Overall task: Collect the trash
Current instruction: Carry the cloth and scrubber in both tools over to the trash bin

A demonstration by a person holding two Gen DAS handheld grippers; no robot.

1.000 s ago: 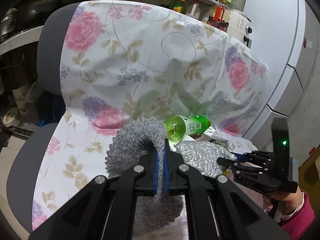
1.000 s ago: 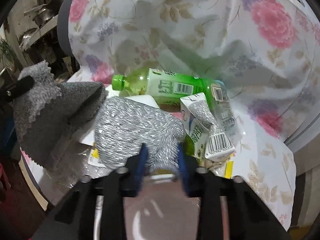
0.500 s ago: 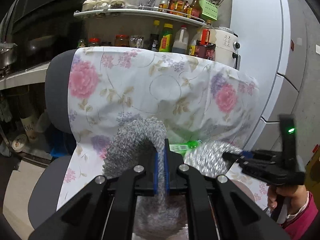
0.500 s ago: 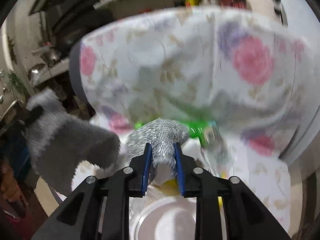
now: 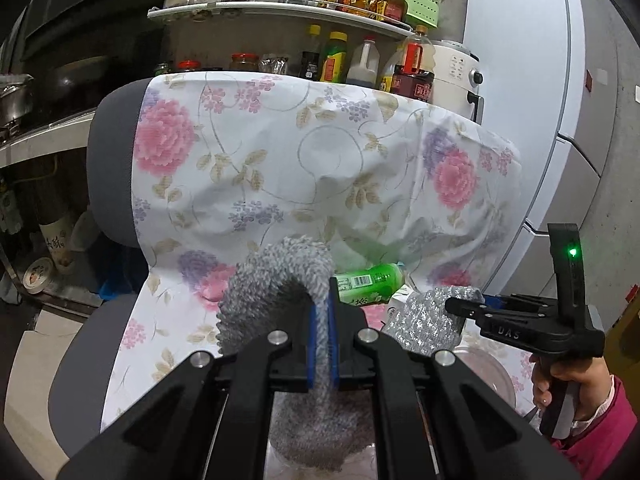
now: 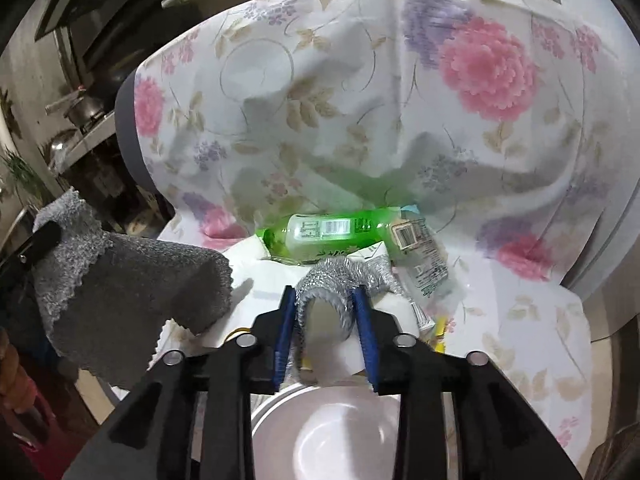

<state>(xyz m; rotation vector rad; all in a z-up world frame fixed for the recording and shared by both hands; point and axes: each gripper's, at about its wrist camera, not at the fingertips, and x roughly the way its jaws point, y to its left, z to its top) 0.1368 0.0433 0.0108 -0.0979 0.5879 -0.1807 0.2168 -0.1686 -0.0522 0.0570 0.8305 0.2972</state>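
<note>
1. Floral cloth [image 5: 280,168] drapes a chair in a kitchen; a green bottle [image 6: 332,232], carton and wrappers lie on its seat.
2. Left gripper [image 5: 323,344] is clamped tight on a grey cloth [image 5: 276,280], probably lifting it clear.
3. Right gripper [image 6: 324,316] is opening around a silver cloth [image 6: 340,276], likely releasing it.
4. Below sits a bowl [image 6: 340,432], apparently empty.

Chair [image 5: 112,168]: grey backrest, draped with floral cloth [image 5: 304,160].
Shelf [image 5: 276,10]: jars, sauce bottles, green utensil holder [image 5: 424,0].
Counter behind chair: bottles, white cooker [image 5: 456,76].
Fridge [image 5: 520,80]: white, right of chair.
Bowl [image 6: 332,440]: white, below the seat's front edge.
</note>
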